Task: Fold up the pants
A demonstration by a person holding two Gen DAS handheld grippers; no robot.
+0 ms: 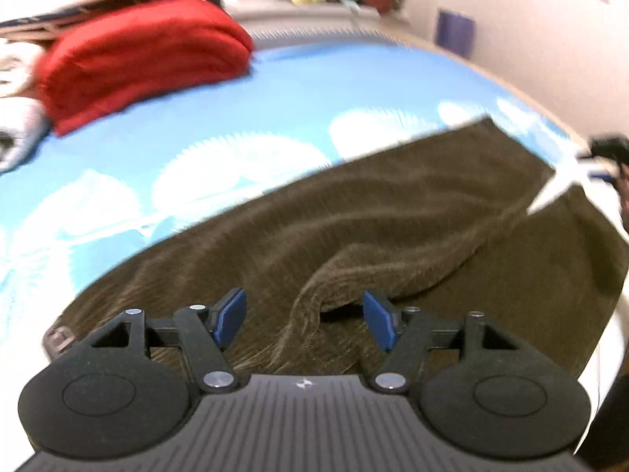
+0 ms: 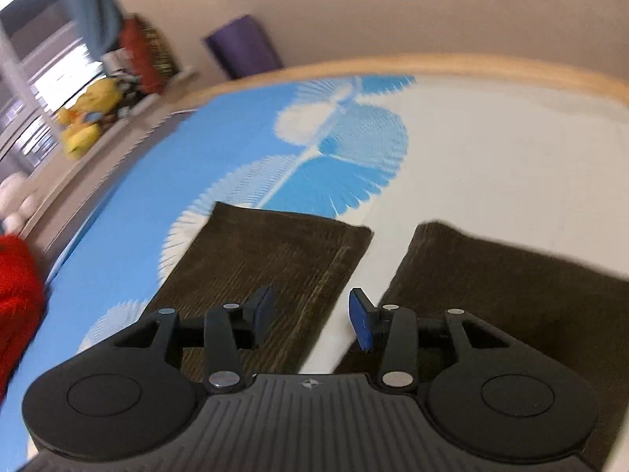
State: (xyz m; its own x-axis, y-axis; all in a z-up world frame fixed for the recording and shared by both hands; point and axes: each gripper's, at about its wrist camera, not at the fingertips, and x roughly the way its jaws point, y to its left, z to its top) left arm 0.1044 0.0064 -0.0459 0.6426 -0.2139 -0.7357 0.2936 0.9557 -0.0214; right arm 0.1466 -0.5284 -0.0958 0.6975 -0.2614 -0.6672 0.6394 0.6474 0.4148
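Note:
Dark brown corduroy pants (image 1: 354,228) lie spread on a blue and white patterned bed sheet (image 1: 275,110). In the left wrist view a raised fold of the fabric runs toward my left gripper (image 1: 304,320), which is open just above the cloth with nothing between its blue pads. In the right wrist view the two leg ends (image 2: 271,259) lie apart, with white sheet between them. My right gripper (image 2: 310,318) is open above that gap, over the inner edge of the left leg. The right gripper also shows at the far right edge of the left wrist view (image 1: 607,157).
A folded red garment (image 1: 137,59) sits on the sheet at the back left, beside pale clothes (image 1: 19,133). A wooden bed edge (image 2: 471,63) borders the far side. A shelf with yellow toys (image 2: 90,114) and a purple object (image 2: 243,45) stand by the wall.

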